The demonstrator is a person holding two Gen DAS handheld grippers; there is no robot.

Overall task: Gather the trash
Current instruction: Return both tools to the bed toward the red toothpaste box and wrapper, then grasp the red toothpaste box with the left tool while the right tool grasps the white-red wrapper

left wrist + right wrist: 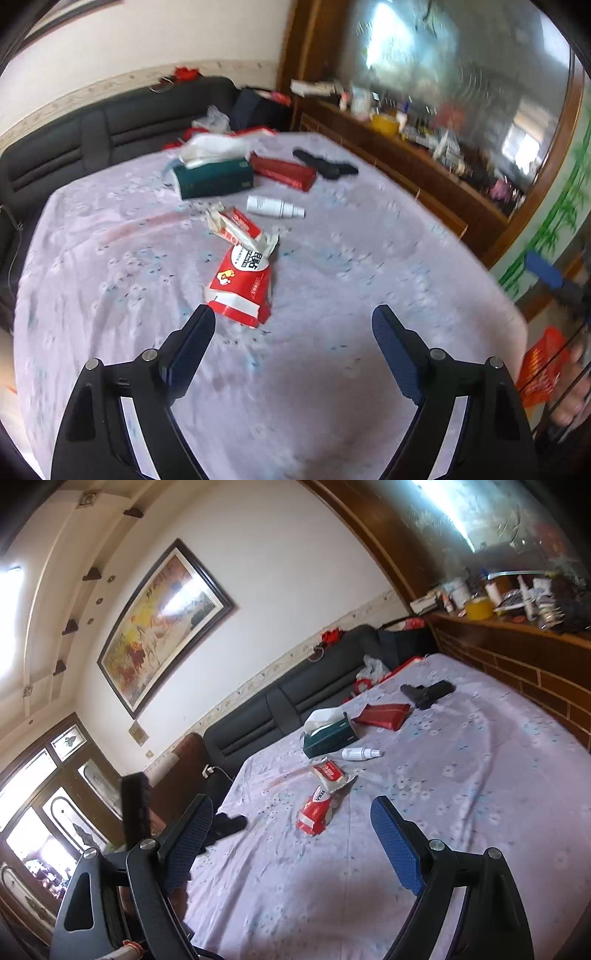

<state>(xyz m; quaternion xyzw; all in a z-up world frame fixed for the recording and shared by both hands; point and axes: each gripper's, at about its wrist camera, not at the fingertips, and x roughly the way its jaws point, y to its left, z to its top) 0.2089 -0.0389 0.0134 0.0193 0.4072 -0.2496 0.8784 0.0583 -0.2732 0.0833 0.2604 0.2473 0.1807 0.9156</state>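
From the left wrist, the left hand-held gripper [293,323] hangs over a bed [110,266] covered in a pale lilac flowered sheet, its jaws spread wide with nothing between them. A red and white wrapper [242,286] lies on the sheet just ahead of the left fingertip, and a second crumpled wrapper [236,227] touches its far end. Beyond them lie a white bottle [273,207] on its side, a green tissue box [214,177] with tissue sticking up, a red packet [284,171] and a black object [327,166]. A dark padded headboard [92,136] runs behind the bed, and a wooden shelf [399,147] crowded with small items sits below a large mirror [461,74] on the right.

From the right wrist, the right hand-held gripper [291,812] is also wide open and empty above the near part of the bed. The red and white wrapper [316,812] lies between the two fingertips in the picture, farther off on the sheet, with the crumpled wrapper [330,773] just past it. A framed painting [162,624] hangs on the white wall, a wood-framed window [48,801] shows at the left, and the cluttered shelf [517,627] runs along the right.
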